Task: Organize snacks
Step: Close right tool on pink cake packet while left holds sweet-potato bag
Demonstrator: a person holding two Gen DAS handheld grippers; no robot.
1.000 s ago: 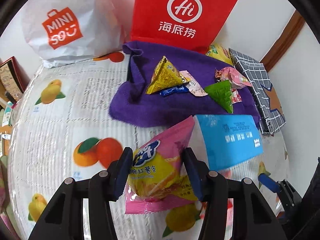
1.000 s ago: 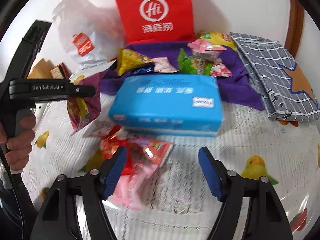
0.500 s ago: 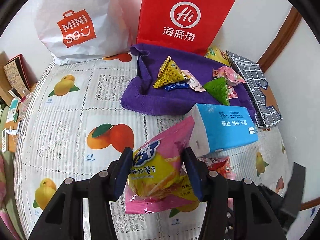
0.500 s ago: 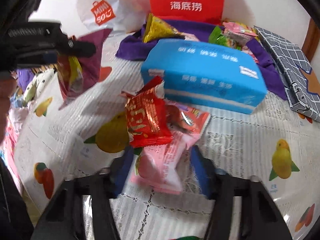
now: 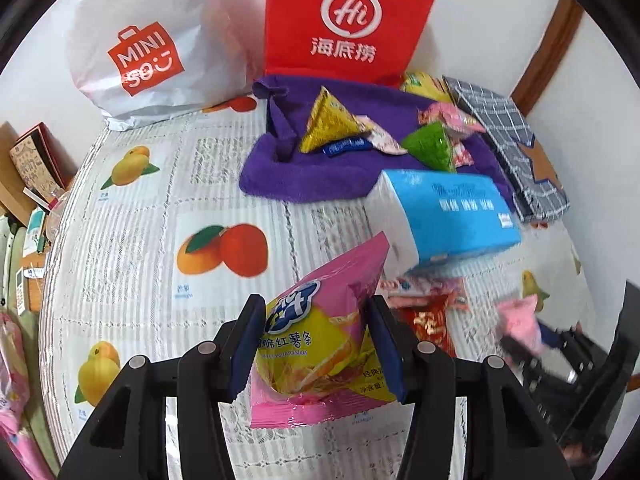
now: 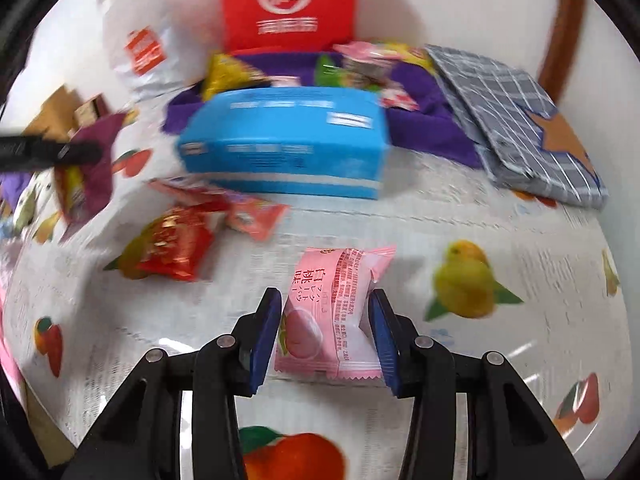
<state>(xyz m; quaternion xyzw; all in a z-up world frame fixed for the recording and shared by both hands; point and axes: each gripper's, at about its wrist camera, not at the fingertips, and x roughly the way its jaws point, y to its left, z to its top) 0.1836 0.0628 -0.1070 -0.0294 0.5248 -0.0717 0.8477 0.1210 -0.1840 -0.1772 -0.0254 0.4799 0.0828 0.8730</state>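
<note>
Snacks fill both claws: left claw [image 5: 316,350] grips pink chip bag [image 5: 320,344], right claw [image 6: 324,338] pink candy packet [image 6: 334,316].

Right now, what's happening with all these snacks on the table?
A person is sorting snacks with two handheld grippers. The left gripper holds a pink sweet potato chip bag above the fruit-print tablecloth. The right gripper is closed on a pink peach-flavour packet. A red snack packet lies loose in front of the blue tissue pack. More small snacks sit on the purple towel behind it.
</note>
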